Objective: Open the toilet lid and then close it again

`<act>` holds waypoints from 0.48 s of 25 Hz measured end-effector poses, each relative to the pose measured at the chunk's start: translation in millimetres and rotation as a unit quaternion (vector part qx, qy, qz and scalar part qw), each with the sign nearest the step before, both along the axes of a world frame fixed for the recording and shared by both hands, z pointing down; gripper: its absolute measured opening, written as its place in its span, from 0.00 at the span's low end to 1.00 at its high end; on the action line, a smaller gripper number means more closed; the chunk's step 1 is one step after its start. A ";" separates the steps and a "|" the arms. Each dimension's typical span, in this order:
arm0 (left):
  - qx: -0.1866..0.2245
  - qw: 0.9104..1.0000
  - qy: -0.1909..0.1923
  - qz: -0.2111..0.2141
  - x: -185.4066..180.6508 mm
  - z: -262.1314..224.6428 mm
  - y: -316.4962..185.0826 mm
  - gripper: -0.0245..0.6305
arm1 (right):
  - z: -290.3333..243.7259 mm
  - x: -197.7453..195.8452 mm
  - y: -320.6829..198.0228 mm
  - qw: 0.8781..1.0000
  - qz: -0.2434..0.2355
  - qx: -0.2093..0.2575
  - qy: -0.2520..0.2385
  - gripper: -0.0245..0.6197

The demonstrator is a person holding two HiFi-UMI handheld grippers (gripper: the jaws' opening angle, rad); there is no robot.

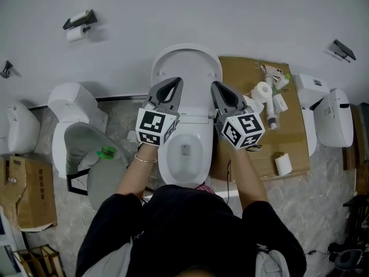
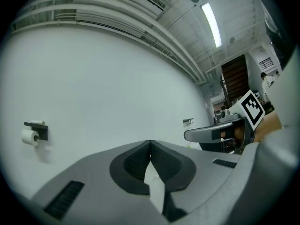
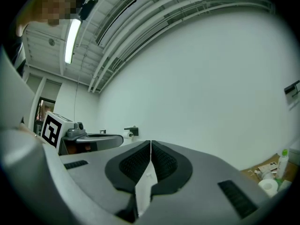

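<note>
left gripper jaws meet at the tips, facing a white wall; paper roll left, right gripper right.

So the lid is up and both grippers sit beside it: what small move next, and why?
Probably lift the left gripper and right gripper to the top edge of the raised white plastic toilet lid and tip it forward. It stands open over the exposed white toilet bowl; both grippers flank it, fingers together, holding nothing, so closing seems to remain.
</note>
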State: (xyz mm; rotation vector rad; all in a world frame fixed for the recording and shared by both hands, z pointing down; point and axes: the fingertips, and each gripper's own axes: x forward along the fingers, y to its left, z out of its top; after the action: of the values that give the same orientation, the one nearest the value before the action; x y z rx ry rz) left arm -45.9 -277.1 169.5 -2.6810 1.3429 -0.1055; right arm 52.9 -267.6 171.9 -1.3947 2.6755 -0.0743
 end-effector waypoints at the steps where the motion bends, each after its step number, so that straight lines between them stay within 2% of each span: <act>1: 0.000 1.000 -0.001 0.002 2.0 -0.5 1.8 0.04 | -1.7 1.8 2.5 1.000 0.001 0.001 -0.001 0.07; 12: 0.000 1.000 0.002 0.021 18.3 -7.0 15.3 0.04 | -13.2 7.4 18.6 1.000 -0.006 0.001 -0.016 0.07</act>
State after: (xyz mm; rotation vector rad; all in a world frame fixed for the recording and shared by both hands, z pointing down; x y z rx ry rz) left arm -27.5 -261.9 162.5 -2.7099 1.2869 -0.0961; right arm 60.3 -249.0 158.7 -1.3660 2.6583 -0.0943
